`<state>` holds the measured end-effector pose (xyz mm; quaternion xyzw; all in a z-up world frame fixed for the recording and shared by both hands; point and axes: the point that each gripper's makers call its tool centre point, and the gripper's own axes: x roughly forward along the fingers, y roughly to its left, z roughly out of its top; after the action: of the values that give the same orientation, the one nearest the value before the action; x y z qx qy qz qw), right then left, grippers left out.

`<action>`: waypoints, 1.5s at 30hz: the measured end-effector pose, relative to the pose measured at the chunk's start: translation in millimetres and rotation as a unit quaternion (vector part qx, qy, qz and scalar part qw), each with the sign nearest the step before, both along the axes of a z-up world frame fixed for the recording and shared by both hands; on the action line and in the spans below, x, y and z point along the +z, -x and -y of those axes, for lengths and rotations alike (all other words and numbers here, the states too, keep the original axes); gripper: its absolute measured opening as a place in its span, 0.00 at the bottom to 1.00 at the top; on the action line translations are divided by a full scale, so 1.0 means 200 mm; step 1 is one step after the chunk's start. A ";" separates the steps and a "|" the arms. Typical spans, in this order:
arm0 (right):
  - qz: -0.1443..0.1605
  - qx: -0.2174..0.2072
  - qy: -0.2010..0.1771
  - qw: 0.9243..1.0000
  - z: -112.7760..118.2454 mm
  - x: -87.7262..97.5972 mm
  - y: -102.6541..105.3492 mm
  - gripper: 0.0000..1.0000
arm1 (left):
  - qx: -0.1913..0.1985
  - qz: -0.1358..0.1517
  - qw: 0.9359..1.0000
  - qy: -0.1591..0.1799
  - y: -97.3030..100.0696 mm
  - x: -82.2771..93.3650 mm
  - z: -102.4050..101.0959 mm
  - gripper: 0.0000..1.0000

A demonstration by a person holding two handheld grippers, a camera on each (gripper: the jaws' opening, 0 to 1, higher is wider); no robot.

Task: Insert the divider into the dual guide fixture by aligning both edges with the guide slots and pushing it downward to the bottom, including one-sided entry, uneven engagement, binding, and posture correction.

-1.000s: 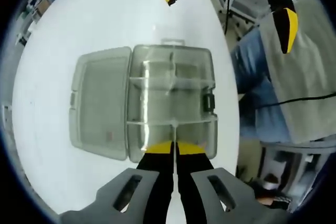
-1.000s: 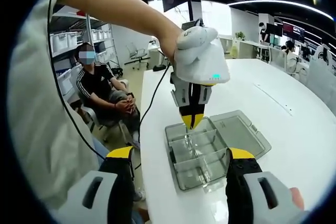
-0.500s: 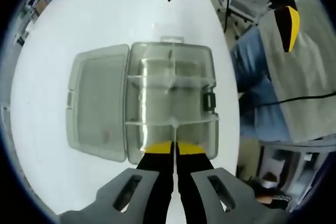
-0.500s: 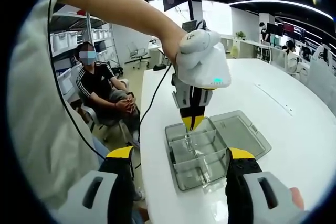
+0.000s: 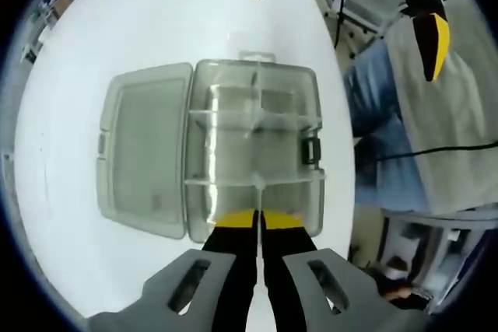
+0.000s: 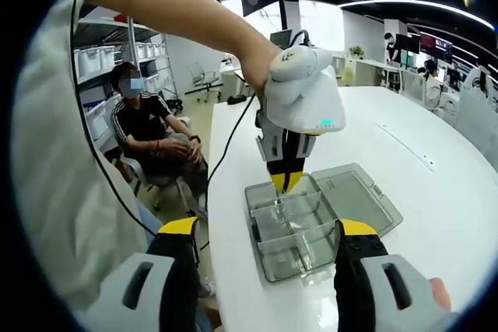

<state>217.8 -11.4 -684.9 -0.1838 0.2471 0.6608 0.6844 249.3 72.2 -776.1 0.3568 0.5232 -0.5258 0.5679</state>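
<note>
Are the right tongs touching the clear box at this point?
Apart. In the right gripper view the right tongs stand open with the clear box beyond them, white table showing between; only the left tongs reach it.

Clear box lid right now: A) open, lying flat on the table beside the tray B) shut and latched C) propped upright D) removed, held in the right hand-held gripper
A: the lid lies flat on the white table, hinged open beside the compartment tray.

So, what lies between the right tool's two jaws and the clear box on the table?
In the right gripper view, only bare white table lies between the open right tool and the clear box.
</note>
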 end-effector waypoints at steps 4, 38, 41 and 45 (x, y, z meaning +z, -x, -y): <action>0.000 0.002 0.000 1.000 0.00 0.00 0.01 0.68 | 0.001 0.001 1.000 -0.001 0.00 0.00 0.00 0.00; -0.002 0.021 0.017 1.000 -0.01 -0.03 0.06 0.68 | -0.017 -0.011 0.999 -0.030 0.01 0.01 0.00 0.00; -0.002 0.020 0.017 1.000 -0.01 -0.02 0.06 0.68 | -0.014 -0.007 1.000 -0.026 0.01 0.01 0.00 0.00; -0.001 0.021 0.018 1.000 -0.01 -0.02 0.07 0.68 | -0.013 -0.005 1.000 -0.024 0.01 0.00 0.00 0.00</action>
<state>204.4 -8.9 -689.2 -0.2007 0.2557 0.6707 0.6667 247.8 73.1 -775.7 0.3746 0.5338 -0.5218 0.5500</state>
